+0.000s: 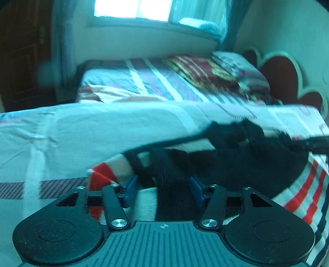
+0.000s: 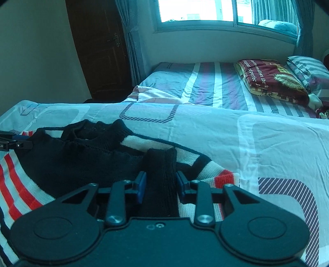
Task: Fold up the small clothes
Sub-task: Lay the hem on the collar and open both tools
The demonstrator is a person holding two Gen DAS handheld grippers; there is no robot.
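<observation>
Left claw (image 1: 163, 190) spread wide, blue pads (image 1: 130, 190) apart, with black knit of the small sweater (image 1: 236, 164) passing between them but pinched by neither side; motion blur there, so contact itself hard to judge. Right claw (image 2: 160, 188) narrower, pads (image 2: 141, 188) flanking an upright black cuff (image 2: 160, 164) of the sleeve and looking pressed against it on both sides, so taken as gripping that cuff. Outward from the right claw, at eleven o'clock: black upper body and collar (image 2: 96, 129) of the sweater, bunched and ridged rather than flat. At nine o'clock and at two o'clock: white, red and navy striped knit (image 2: 224, 178), spread on the pale sheet (image 2: 236, 133) of the bed. Tip of the left claw visible at the far nine o'clock edge of the right view, touching or just beside the black shoulder. Beyond, at twelve to one o'clock: a second bed (image 2: 205, 86) with striped cover, a folded maroon blanket (image 2: 271, 78), a pillow (image 2: 308, 69), then window (image 2: 197, 10) and dark door (image 2: 98, 51). Judged early in the fold: garment laid out on the bed, one sleeve apparently lifted toward the middle, nothing yet squared. Left to do, by the look of it: lay that sleeve across, bring in the other, double the body, flatten the collar.
</observation>
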